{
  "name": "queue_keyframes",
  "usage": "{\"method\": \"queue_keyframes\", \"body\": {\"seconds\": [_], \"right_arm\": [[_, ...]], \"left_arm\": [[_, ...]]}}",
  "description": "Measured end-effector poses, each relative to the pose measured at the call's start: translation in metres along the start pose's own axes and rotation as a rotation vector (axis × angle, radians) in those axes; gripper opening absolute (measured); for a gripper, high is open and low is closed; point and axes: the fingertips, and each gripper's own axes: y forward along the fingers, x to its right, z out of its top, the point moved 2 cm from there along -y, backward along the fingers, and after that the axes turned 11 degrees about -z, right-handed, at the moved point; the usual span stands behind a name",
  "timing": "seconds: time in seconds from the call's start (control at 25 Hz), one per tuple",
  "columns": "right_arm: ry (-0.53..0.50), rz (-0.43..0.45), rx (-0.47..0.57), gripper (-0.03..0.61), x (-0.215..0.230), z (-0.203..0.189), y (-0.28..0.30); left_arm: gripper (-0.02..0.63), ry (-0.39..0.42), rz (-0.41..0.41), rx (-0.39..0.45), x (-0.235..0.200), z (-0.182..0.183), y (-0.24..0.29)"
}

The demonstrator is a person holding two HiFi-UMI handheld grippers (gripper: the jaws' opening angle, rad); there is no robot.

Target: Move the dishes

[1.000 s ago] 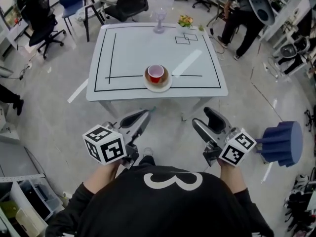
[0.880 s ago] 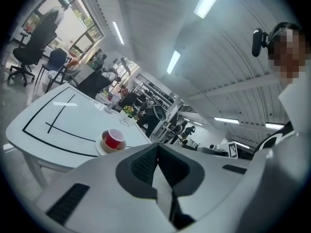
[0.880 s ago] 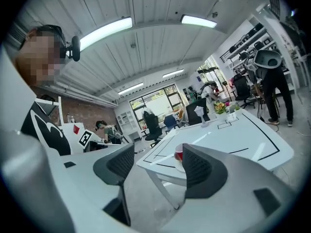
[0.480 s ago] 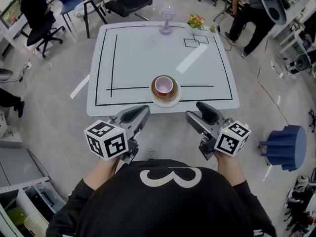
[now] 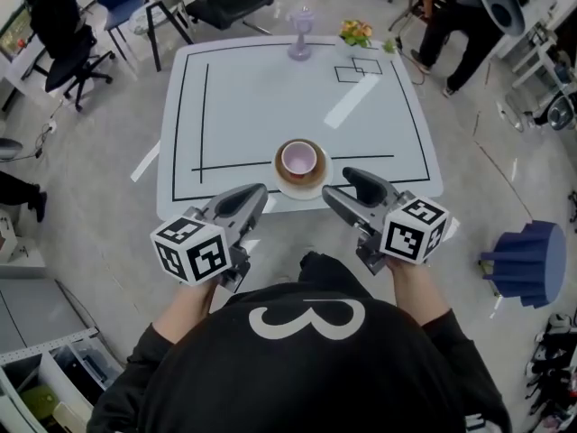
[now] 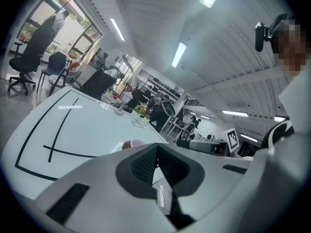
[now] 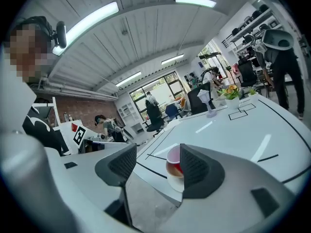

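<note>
A red cup (image 5: 299,157) stands on a brown saucer on a white plate (image 5: 317,185), near the front edge of the white table (image 5: 270,88). My left gripper (image 5: 256,195) hovers at that edge, left of the plate, shut and holding nothing. In the left gripper view its pads meet at the tip of the left gripper (image 6: 156,147), and the cup (image 6: 131,142) peeks over them. My right gripper (image 5: 347,193) is open just right of the plate. Its jaws have just been closing, with nothing between them. In the right gripper view the cup (image 7: 174,158) shows beyond the right gripper (image 7: 158,154).
A clear stemmed glass (image 5: 300,34) and a small flower pot (image 5: 356,34) stand at the table's far edge. Black lines mark the tabletop. Office chairs (image 5: 63,34) stand at the left, a blue stool (image 5: 527,262) at the right, and a person (image 5: 451,16) beyond the table.
Both grippers have moved forward and down to the table's front edge, either side of the plate. The right jaws stand a little narrower than before.
</note>
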Motion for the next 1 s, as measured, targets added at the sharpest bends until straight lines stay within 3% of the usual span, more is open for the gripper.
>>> {"method": "queue_keyframes", "body": {"seconds": [0.56, 1.0], "right_arm": [[-0.038, 0.040, -0.161, 0.255, 0.041, -0.001, 0.075], [0.022, 0.022, -0.300, 0.219, 0.065, -0.024, 0.110]], "left_arm": [[0.003, -0.016, 0.129, 0.061, -0.025, 0.020, -0.007], [0.003, -0.054, 0.201, 0.076, -0.033, 0.024, -0.002]]}}
